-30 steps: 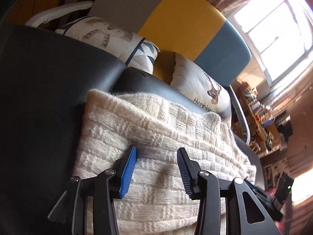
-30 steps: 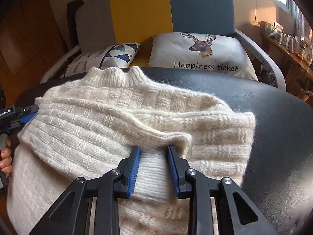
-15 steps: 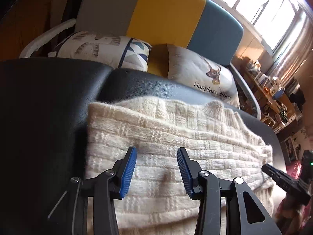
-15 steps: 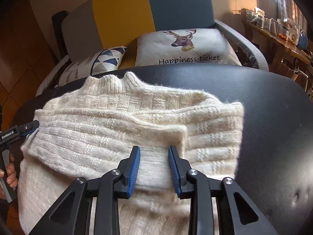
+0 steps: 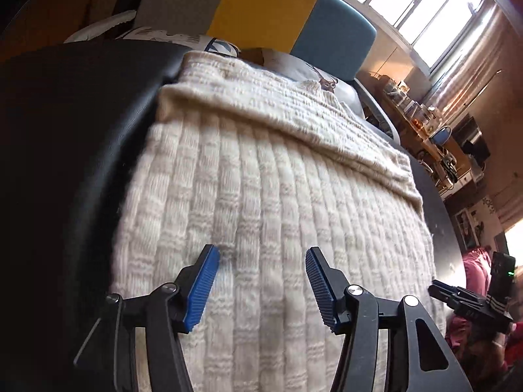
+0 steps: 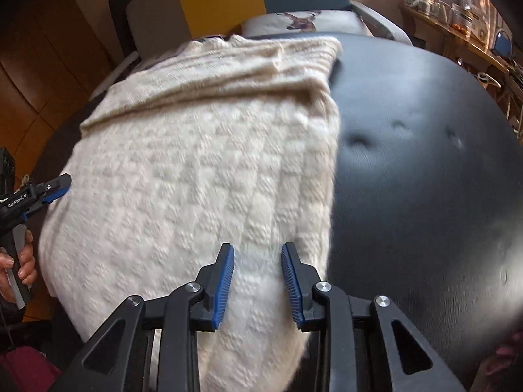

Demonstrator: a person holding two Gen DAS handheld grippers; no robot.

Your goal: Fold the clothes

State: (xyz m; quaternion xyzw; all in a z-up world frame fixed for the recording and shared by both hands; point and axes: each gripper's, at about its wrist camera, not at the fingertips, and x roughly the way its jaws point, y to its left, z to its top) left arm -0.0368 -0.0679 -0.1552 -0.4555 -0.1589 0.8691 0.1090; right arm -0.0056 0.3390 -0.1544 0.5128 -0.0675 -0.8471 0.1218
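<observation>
Sweater (image 5: 268,196): one; hand-held grippers: two.

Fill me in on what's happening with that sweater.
A person is folding a cream knit sweater on a black padded surface, holding a claw tool in each hand. The left claw and right claw both sit over the near part of the sweater with their jaws apart and knit showing in the gap; neither is clamped. Another layer of the sweater lies across its far end. A sofa with cushions stands behind.
</observation>
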